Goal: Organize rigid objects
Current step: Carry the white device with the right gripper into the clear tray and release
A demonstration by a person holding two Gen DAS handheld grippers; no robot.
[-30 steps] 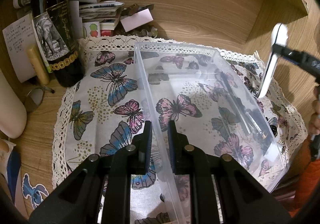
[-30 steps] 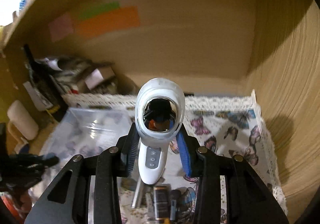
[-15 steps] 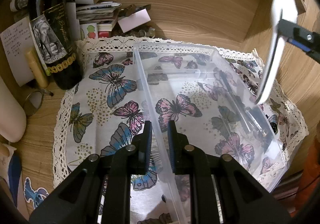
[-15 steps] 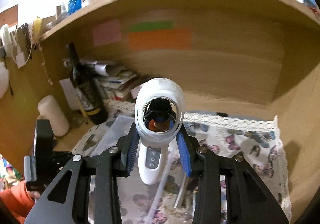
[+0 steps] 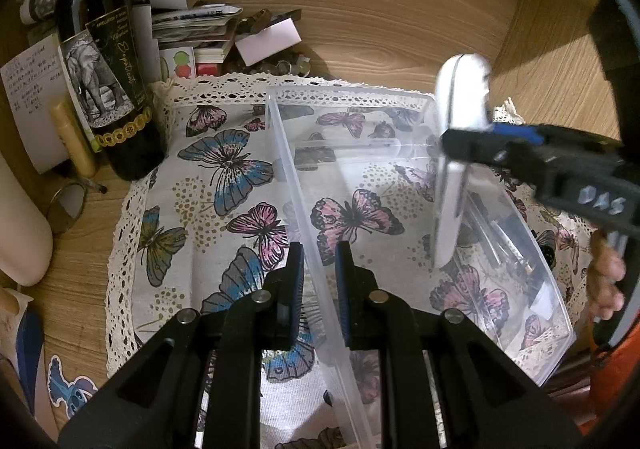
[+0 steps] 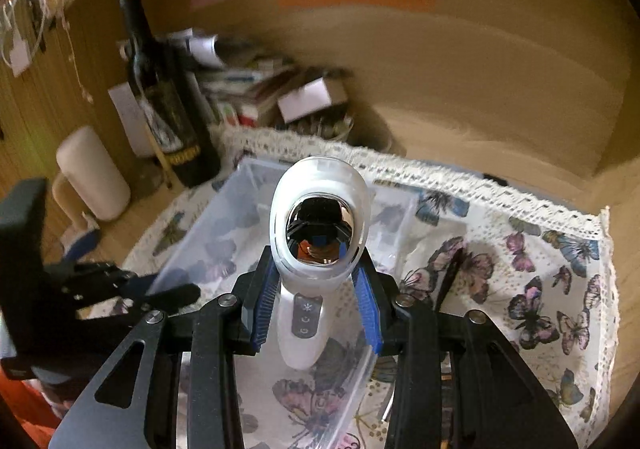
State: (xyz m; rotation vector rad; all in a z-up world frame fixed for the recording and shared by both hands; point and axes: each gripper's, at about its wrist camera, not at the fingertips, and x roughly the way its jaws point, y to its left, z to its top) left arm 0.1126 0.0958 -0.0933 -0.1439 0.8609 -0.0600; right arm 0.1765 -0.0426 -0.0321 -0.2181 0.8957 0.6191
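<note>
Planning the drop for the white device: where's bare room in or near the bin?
Free: the clear bin floor under the white handheld device, and the butterfly cloth between bin wall and wine bottle. Crowded: the back-left corner, with the paper stack.

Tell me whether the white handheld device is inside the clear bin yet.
Not yet. The right claw holds the white handheld device above the clear plastic bin.

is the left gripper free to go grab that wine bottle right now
Probably not: the left gripper is closed on the clear bin's side wall, so it must let go first. Beyond that, only butterfly cloth lies between it and the wine bottle.
</note>
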